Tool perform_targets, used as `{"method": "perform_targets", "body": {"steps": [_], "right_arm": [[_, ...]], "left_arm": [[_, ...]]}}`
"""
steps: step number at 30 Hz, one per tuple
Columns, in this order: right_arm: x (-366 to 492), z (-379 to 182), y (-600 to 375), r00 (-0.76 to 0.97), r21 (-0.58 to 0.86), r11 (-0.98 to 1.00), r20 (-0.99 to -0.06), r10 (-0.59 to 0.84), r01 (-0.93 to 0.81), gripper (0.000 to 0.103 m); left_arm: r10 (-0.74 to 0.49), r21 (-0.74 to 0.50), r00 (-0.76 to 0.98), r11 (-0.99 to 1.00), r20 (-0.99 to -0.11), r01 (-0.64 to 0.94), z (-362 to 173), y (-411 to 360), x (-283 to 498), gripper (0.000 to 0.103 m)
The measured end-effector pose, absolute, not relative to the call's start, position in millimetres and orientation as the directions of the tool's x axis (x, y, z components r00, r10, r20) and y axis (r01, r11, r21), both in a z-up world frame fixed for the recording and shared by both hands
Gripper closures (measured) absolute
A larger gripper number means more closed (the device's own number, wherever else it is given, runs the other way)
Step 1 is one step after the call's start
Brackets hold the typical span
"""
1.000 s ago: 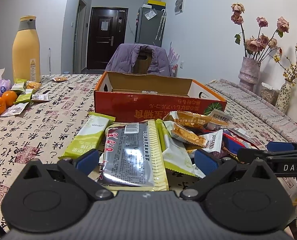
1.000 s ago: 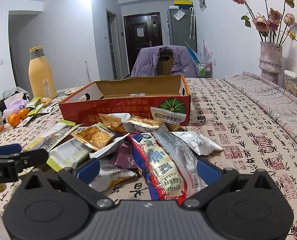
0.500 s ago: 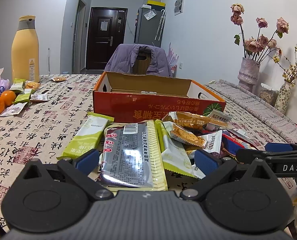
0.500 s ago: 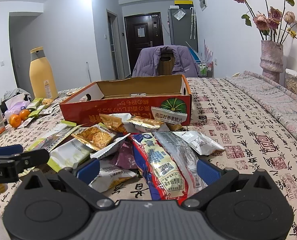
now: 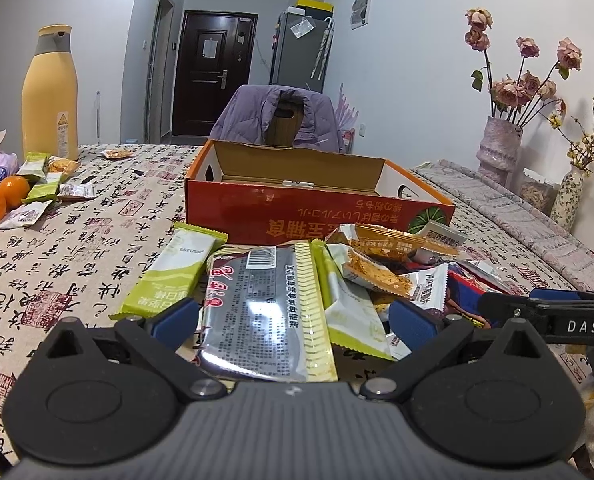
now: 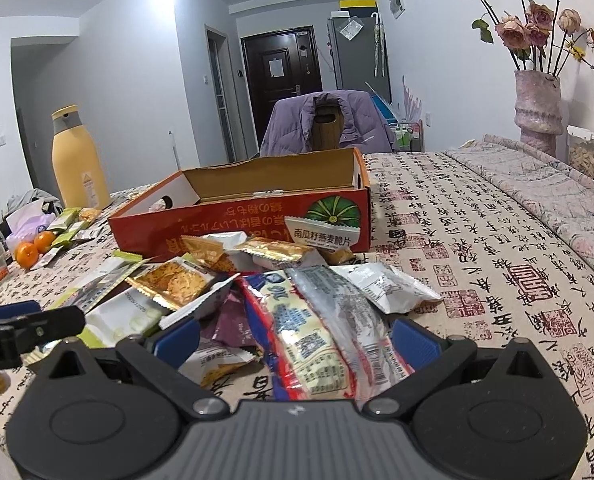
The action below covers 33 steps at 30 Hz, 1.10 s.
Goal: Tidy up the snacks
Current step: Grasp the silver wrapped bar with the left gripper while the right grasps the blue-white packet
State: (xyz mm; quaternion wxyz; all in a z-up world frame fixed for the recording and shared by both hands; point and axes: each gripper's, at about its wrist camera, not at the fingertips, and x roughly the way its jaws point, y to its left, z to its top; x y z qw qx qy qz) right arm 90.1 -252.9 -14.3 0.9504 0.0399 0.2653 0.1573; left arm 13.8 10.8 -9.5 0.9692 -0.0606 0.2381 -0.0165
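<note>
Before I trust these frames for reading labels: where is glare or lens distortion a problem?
Left wrist view: room light glares off the silver packet, washing out part of its print. Right wrist view: a milder sheen lies on the clear-wrapped red and blue packet; its text stays mostly legible. Both views: fisheye bends walls and the table's edges, and the corners go dark.

Both cameras sit low and close over the surface point(image 5: 77, 248), each looking forward and slightly down along its own tool toward the far door point(image 5: 213, 76). The left view faces the snack pile point(image 5: 297, 280) from its left, the right view from its right point(image 6: 281, 292). They share the pile, the red box point(image 6: 241, 216) and the yellow bottle point(image 5: 51, 92).
</note>
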Motion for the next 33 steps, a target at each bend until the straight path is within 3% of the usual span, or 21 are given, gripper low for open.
{"method": "perform_targets", "body": {"steps": [3, 5, 19, 27, 33], "right_arm": [[100, -18, -256, 0.799, 0.159, 0.948, -0.511, 0.318, -0.276, 0.017], [107, -20, -258, 0.790, 0.160, 0.947, -0.523, 0.320, -0.278, 0.019], [139, -35, -256, 0.733, 0.199, 0.929, -0.572, 0.368, -0.311, 0.021], [131, -35, -258, 0.732, 0.221, 0.916, -0.550, 0.401, -0.336, 0.043], [113, -29, -257, 0.770, 0.187, 0.923, -0.510, 0.384, -0.336, 0.045]], "left_arm": [[-0.058, -0.131, 0.886, 0.991, -0.461, -0.003, -9, 14, 15, 0.000], [-0.055, -0.132, 0.885, 0.991, -0.463, -0.007, -10, 15, 16, 0.000], [-0.052, -0.146, 0.880, 0.989, -0.472, -0.020, -12, 20, 17, 0.000], [-0.049, -0.160, 0.873, 0.987, -0.485, -0.033, -13, 24, 19, 0.000], [-0.049, -0.168, 0.871, 0.985, -0.489, -0.039, -12, 28, 18, 0.000]]}}
